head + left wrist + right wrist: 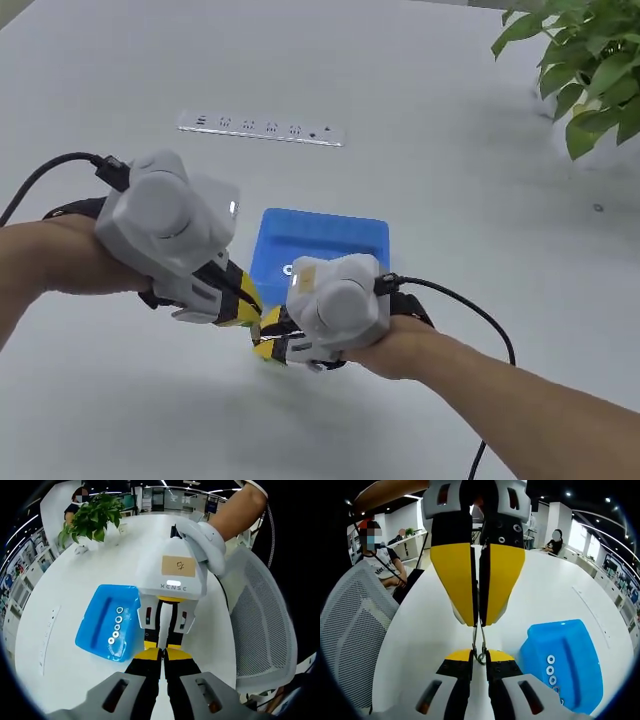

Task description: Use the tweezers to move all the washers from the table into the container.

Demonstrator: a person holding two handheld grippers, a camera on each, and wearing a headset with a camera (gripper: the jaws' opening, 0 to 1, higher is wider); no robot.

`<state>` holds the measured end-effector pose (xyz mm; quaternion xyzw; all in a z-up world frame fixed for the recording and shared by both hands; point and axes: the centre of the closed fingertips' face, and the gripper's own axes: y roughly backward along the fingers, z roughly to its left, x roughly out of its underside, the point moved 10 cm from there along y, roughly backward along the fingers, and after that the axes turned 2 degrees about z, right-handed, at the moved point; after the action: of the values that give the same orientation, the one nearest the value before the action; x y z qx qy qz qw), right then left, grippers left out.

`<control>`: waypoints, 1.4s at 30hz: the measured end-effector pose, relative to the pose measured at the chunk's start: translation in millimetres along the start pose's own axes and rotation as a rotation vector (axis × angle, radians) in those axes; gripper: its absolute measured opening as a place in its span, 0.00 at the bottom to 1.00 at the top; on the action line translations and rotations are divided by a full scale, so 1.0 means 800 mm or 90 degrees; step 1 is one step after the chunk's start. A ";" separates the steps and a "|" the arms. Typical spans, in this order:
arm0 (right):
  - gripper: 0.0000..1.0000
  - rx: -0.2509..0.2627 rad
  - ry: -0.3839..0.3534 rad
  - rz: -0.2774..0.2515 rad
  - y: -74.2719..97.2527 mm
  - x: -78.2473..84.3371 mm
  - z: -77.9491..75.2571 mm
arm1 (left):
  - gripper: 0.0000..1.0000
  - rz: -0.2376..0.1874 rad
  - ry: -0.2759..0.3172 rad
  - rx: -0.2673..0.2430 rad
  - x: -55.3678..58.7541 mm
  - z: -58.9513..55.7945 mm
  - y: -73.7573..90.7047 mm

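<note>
White tabletop spreads under both tools. Nearest, the right gripper [480, 656] has its yellow-tipped jaws pinched almost together on the looped end of silver metal tweezers [479, 639]. Tip to tip with it, the left gripper [163, 654] points the opposite way. Its jaws are narrowed to a slit, and the two thin arms of the tweezers run out of it. Both sets of jaws clamp the tool, which bridges the small gap between them. A blue rectangular plastic container [97, 630] sits just beside the jaws, right of the right gripper's and left of the left gripper's. Round silver metal washers [116, 628] lie in a row on its floor. Beyond the jaws and the container, a white power strip [262, 128] lies flat on the table. Farther still, a green leafy plant [585, 60] stands off to the right.
</note>
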<state>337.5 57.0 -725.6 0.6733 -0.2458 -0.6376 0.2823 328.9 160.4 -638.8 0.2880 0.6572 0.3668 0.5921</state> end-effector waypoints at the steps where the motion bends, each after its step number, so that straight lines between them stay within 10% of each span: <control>1: 0.12 0.000 -0.003 0.000 0.000 0.000 0.000 | 0.06 0.000 0.000 0.000 0.000 0.000 0.000; 42: 0.09 0.004 -0.007 0.020 0.019 -0.011 0.010 | 0.05 -0.004 -0.004 -0.005 -0.013 -0.008 0.014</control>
<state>329.1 51.5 -708.7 0.6666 -0.2600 -0.6361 0.2887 323.2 157.5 -623.4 0.2852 0.6545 0.3666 0.5965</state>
